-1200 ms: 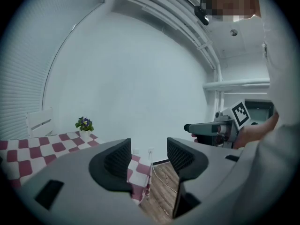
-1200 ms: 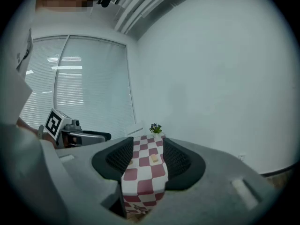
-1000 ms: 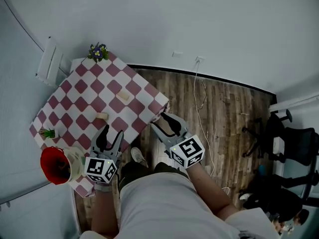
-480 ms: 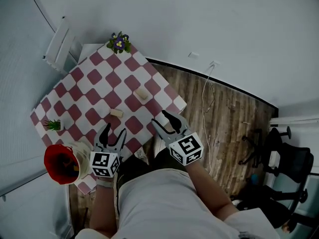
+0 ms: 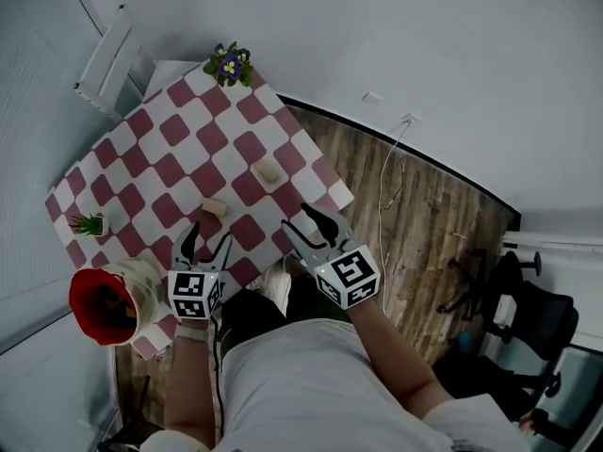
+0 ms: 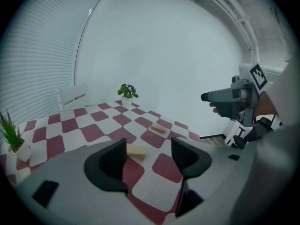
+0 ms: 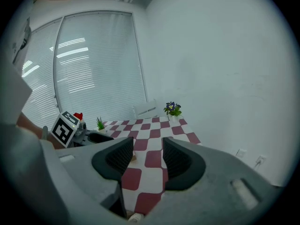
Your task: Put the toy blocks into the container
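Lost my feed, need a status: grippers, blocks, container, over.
Left gripper open, empty; right gripper same. Near block and far block both on table, untouched. Red container beside left gripper; nothing in between.

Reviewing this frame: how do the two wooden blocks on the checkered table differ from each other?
The nearer block lies just ahead of the left gripper, in line with its open jaws. The farther block lies beyond it, more towards the right gripper. The nearer block is closer to the red container; the farther block is further from it. Both are pale wood, lying flat, ungripped.
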{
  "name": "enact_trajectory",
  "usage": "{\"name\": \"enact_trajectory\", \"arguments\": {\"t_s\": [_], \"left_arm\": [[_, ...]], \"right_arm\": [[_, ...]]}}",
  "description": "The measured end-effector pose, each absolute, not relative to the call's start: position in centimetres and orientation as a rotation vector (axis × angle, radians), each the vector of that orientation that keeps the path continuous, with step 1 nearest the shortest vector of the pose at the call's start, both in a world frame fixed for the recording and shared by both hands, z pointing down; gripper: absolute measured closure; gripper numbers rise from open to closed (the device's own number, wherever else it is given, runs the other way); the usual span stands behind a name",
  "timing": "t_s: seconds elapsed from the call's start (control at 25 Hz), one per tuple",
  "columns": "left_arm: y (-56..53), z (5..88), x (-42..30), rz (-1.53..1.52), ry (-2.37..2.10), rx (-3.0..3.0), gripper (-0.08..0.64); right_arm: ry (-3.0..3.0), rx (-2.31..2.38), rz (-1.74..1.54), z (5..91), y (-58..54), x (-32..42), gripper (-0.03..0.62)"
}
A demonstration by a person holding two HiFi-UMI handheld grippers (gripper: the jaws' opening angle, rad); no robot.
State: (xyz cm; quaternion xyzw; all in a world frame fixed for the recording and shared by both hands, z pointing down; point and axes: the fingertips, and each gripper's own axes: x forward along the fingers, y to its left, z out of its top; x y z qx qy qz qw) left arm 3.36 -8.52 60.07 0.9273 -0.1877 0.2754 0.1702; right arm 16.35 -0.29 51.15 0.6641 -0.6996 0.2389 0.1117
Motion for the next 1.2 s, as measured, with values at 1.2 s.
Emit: {"name": "enact_trajectory", "arguments": {"t_s": [1.2], "left_arm": [[-12.7,69.6,6.0,1.085,-0.692,2.499,0.267]], "right_arm": [[-2.075,1.705,0.848,56.7,-4.1,23.5,0.396]]}}
